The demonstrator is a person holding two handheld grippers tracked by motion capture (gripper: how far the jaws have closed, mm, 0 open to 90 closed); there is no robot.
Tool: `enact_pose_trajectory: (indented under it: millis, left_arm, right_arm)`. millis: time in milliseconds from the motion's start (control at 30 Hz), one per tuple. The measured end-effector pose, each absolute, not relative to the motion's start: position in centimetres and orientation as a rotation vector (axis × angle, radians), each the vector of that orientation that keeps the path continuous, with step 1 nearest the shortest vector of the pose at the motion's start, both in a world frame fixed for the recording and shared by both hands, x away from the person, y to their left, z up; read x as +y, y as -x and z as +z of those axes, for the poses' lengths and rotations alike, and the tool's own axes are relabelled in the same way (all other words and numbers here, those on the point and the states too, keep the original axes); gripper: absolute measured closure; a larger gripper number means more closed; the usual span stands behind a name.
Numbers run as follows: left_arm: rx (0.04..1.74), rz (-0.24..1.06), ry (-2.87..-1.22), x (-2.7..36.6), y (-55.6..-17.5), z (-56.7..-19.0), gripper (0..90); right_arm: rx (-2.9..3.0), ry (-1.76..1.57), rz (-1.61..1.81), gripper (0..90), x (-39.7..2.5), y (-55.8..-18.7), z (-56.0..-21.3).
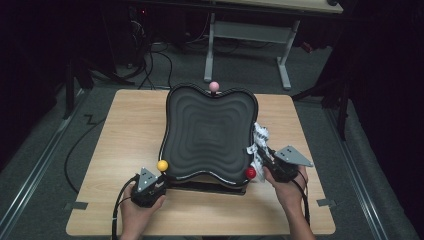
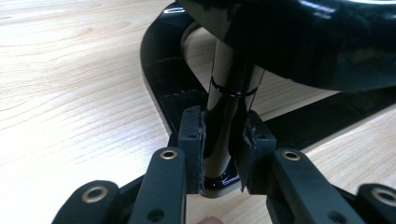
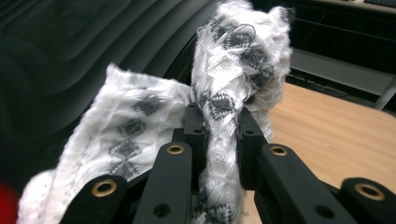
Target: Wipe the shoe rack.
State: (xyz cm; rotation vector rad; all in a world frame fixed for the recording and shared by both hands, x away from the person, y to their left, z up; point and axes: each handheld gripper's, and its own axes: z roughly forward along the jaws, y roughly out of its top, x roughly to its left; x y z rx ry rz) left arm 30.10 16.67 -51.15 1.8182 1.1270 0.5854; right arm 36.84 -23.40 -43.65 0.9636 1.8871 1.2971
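A black tray (image 1: 207, 135) with rippled rings stands raised on a dark base (image 1: 210, 188) in the middle of the wooden table (image 1: 130, 125). Balls top three of its corners: yellow (image 1: 162, 165), red (image 1: 250, 173) and pink (image 1: 214, 86). My left gripper (image 1: 159, 179) sits under the yellow ball; up close, the left gripper (image 2: 226, 128) is shut on a glossy post (image 2: 231, 79) under the tray. My right gripper (image 1: 268, 162) at the tray's right edge is shut on a white cloth (image 1: 260, 137) with grey diamonds. The cloth (image 3: 238, 60) bunches between the right gripper's (image 3: 219, 123) jaws against the tray's rim.
A second table with white legs (image 1: 285, 55) stands behind on the grey floor. Cables (image 1: 150, 65) trail on the floor at the back left. Bare wood lies left and right of the tray. Grey tape marks (image 1: 76, 205) sit at the table's near corners.
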Motion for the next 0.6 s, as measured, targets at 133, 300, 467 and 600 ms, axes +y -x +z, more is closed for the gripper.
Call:
enact_pose_trajectory:
  millis: [133,300,467,600]
  left_arm:
    - [1.119,0.586,-1.827,16.2,-30.0,-51.1,74.0]
    - [1.093,0.565,-1.843,15.1,-29.8,-51.1,73.9]
    - [1.095,0.557,-1.848,13.5,-29.5,-51.1,73.9]
    - [1.074,0.542,-1.854,12.4,-29.4,-51.2,73.8]
  right_arm:
    - [1.887,-0.971,1.281,79.9,-23.9,-35.8,-44.1]
    - [1.87,-1.029,1.261,79.8,-24.6,-34.5,-45.1]
    - [1.831,-1.093,1.247,79.4,-25.4,-33.2,-46.1]
    - [1.809,-1.129,1.235,79.3,-25.7,-32.4,-46.9]
